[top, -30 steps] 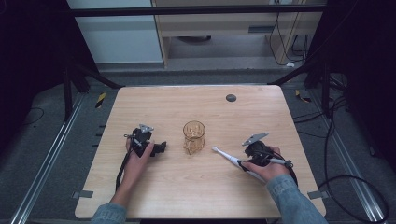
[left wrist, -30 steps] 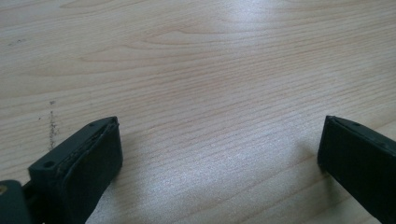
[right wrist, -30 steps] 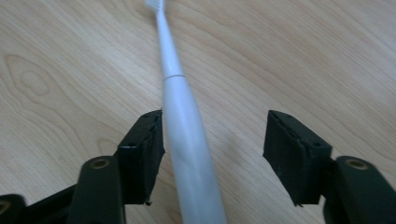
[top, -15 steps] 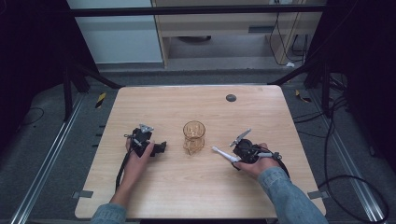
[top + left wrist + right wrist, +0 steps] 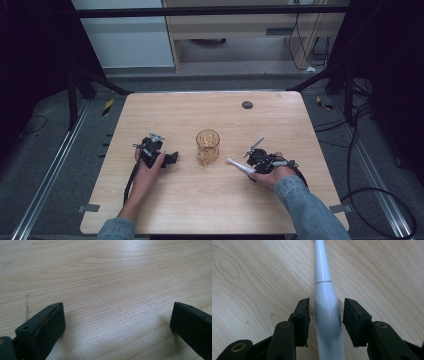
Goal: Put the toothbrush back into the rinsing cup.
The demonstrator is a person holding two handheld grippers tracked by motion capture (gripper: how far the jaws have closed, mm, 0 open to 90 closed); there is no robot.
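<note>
Since the earlier frames your right gripper (image 5: 250, 161) has travelled in from the right side of the wooden table (image 5: 150, 110) toward the centre, and it now sits over the white toothbrush-like wand (image 5: 239, 166). Your left gripper (image 5: 167, 159) has stayed where it was, left of the amber glass mug (image 5: 207, 145), which has not shifted either.

Right gripper (image 5: 325, 315): its jaws stand apart on either side of the wand's thick handle (image 5: 328, 315). A narrow gap shows along each side, so they flank the handle without clamping it. The wand lies flat on the table, and its slim end points away toward the mug. In the high view that tip lies just beside the mug's base, apart from it.

Left gripper (image 5: 117, 322): its jaws are wide apart over bare wood grain, with nothing between them. Your left hand (image 5: 150, 167) holds it low on the table.

A small dark round disc (image 5: 247, 105) lies on the far part of the table, well apart from both grippers.

No brand, label or writing can be read on the wand, the mug or the grippers.
</note>
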